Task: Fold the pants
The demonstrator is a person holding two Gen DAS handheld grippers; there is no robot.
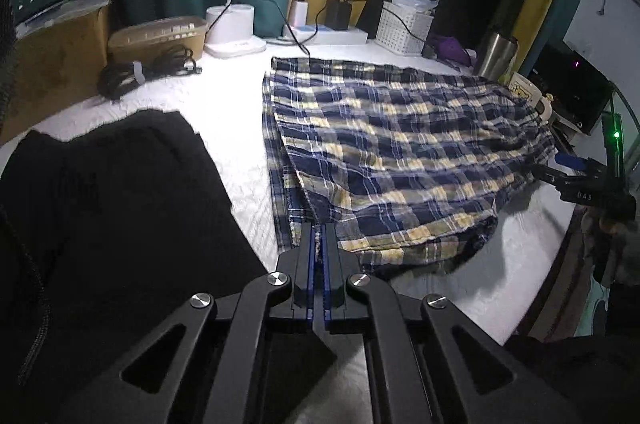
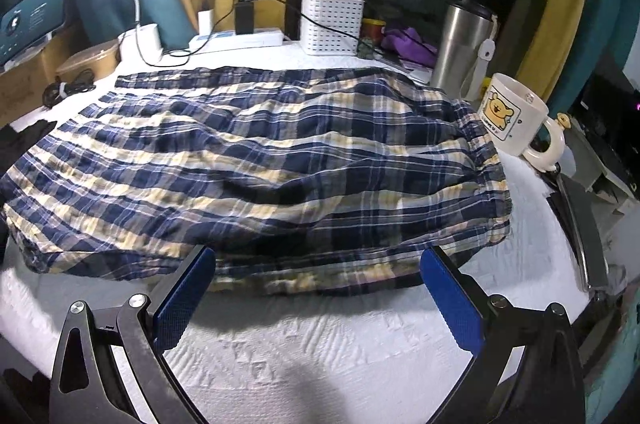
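Note:
Blue, yellow and white plaid pants [image 1: 400, 143] lie folded over on the white textured table cover [image 1: 224, 103]. My left gripper [image 1: 319, 230] is shut on their near left edge, and a thin strip of cloth shows between the blue pads. In the right wrist view the pants [image 2: 260, 163] spread across the middle. My right gripper [image 2: 316, 256] stands wide open at their near edge, its pads apart on either side of the hem and not pressing it. In the left wrist view the right gripper [image 1: 556, 165] sits at the pants' right end.
A black garment [image 1: 120, 203] lies to the left. A bear mug [image 2: 512, 115] touches the pants' right end, with a steel tumbler [image 2: 460, 43] behind it. A white basket [image 2: 332, 23], a power strip [image 2: 240, 39], a lamp base [image 1: 234, 27] and coiled cables [image 1: 136, 75] line the back.

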